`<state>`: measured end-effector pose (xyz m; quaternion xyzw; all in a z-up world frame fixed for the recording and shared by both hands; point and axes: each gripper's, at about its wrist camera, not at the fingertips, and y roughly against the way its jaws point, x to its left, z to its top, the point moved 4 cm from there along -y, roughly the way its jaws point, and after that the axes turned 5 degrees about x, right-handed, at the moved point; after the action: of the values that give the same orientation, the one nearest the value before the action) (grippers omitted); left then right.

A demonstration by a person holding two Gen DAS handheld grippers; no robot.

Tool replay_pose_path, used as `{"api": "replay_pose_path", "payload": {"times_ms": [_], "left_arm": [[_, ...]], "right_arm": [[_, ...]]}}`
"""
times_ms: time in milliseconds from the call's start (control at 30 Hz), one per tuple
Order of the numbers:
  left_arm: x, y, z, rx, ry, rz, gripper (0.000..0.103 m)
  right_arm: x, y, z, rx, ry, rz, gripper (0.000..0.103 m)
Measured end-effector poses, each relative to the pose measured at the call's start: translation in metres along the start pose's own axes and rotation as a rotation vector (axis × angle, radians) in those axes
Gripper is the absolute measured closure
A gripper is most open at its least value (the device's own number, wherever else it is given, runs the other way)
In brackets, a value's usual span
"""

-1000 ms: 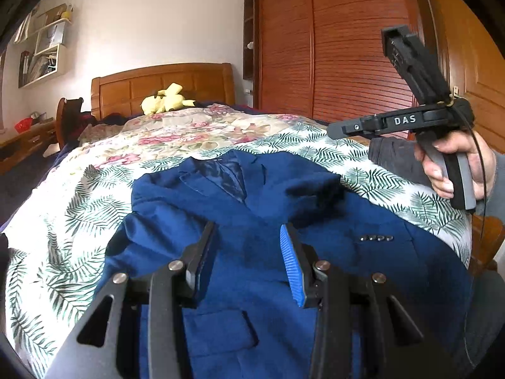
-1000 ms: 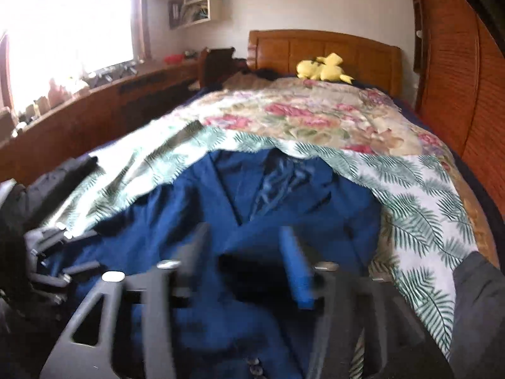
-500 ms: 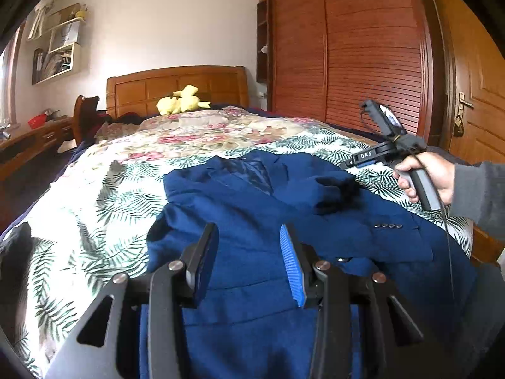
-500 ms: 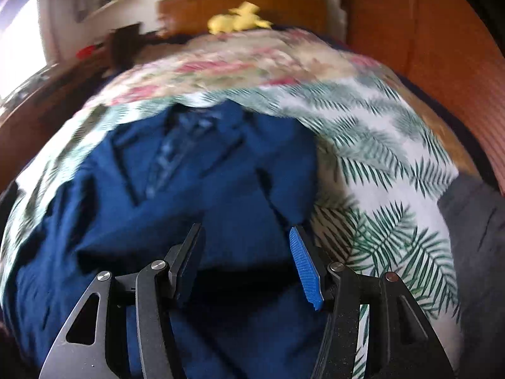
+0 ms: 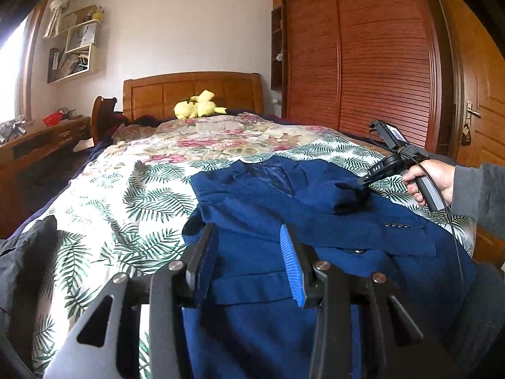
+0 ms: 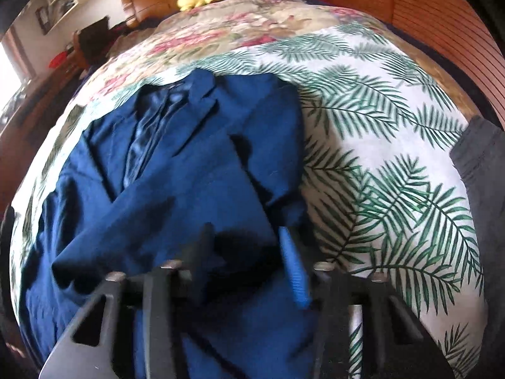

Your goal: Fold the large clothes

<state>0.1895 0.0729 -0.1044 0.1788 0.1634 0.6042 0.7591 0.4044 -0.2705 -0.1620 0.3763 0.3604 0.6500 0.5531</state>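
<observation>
A dark blue suit jacket (image 5: 284,221) lies front up on the bed, collar toward the headboard; it also shows in the right wrist view (image 6: 164,170). One sleeve is folded across the chest, its cuff (image 5: 350,197) near the right gripper. My left gripper (image 5: 246,262) is open and empty, just above the jacket's lower front. My right gripper (image 6: 246,265) is open over the sleeve cuff (image 6: 240,246), which lies between the fingers; in the left wrist view the right gripper (image 5: 366,186) reaches down to the jacket from the right.
The bed carries a palm-leaf sheet (image 5: 126,208) and a floral quilt (image 5: 221,139). A yellow plush toy (image 5: 199,107) lies by the wooden headboard. A dark garment (image 5: 28,252) lies at the left bed edge. A wooden wardrobe (image 5: 363,63) stands right, a desk (image 5: 38,145) left.
My right gripper has come down from above the bed to the folded sleeve cuff. My left gripper has shifted left and back, so the jacket sits further right in its view.
</observation>
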Motion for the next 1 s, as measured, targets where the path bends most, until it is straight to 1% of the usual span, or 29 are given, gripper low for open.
{"api": "replay_pose_path", "payload": {"times_ms": [33, 67, 133, 200, 300, 433, 533, 633, 700, 767, 867, 933, 1000], "left_arm": [[0.0, 0.001, 0.0, -0.001, -0.002, 0.004, 0.064], [0.0, 0.003, -0.001, -0.004, -0.004, 0.008, 0.064], [0.0, 0.005, 0.0, -0.011, -0.008, 0.017, 0.064], [0.001, 0.005, 0.0, -0.011, -0.01, 0.018, 0.064], [0.0, 0.005, 0.0, -0.012, -0.013, 0.023, 0.064], [-0.001, 0.004, 0.001, -0.01, -0.014, 0.025, 0.064], [-0.002, 0.004, 0.001, -0.011, -0.016, 0.031, 0.064], [-0.003, 0.005, 0.002, -0.012, -0.014, 0.037, 0.064], [-0.003, 0.005, 0.002, -0.013, -0.012, 0.038, 0.064], [-0.003, 0.006, 0.002, -0.013, -0.011, 0.04, 0.064], [-0.004, 0.006, 0.002, -0.012, -0.01, 0.041, 0.064], [-0.004, 0.004, 0.002, -0.006, -0.014, 0.04, 0.064], [-0.005, 0.003, 0.001, -0.002, -0.019, 0.04, 0.064]], "right_arm": [[0.004, 0.0, 0.0, 0.003, 0.022, -0.029, 0.098], [0.008, 0.0, 0.0, -0.002, 0.042, -0.045, 0.102], [0.017, 0.011, 0.002, -0.06, 0.086, -0.079, 0.102], [0.025, 0.026, 0.003, -0.115, 0.1, -0.079, 0.103], [0.044, 0.051, 0.004, -0.196, 0.154, -0.065, 0.103], [0.074, 0.082, 0.003, -0.257, 0.213, 0.012, 0.103], [0.113, 0.108, -0.006, -0.289, 0.285, 0.098, 0.103], [0.151, 0.129, -0.02, -0.302, 0.367, 0.181, 0.103], [0.179, 0.141, -0.036, -0.3, 0.429, 0.241, 0.103], [0.197, 0.148, -0.049, -0.292, 0.465, 0.278, 0.103], [0.208, 0.145, -0.06, -0.248, 0.456, 0.299, 0.102], [0.207, 0.142, -0.064, -0.236, 0.453, 0.307, 0.097], [0.199, 0.138, -0.068, -0.237, 0.46, 0.279, 0.091]]}}
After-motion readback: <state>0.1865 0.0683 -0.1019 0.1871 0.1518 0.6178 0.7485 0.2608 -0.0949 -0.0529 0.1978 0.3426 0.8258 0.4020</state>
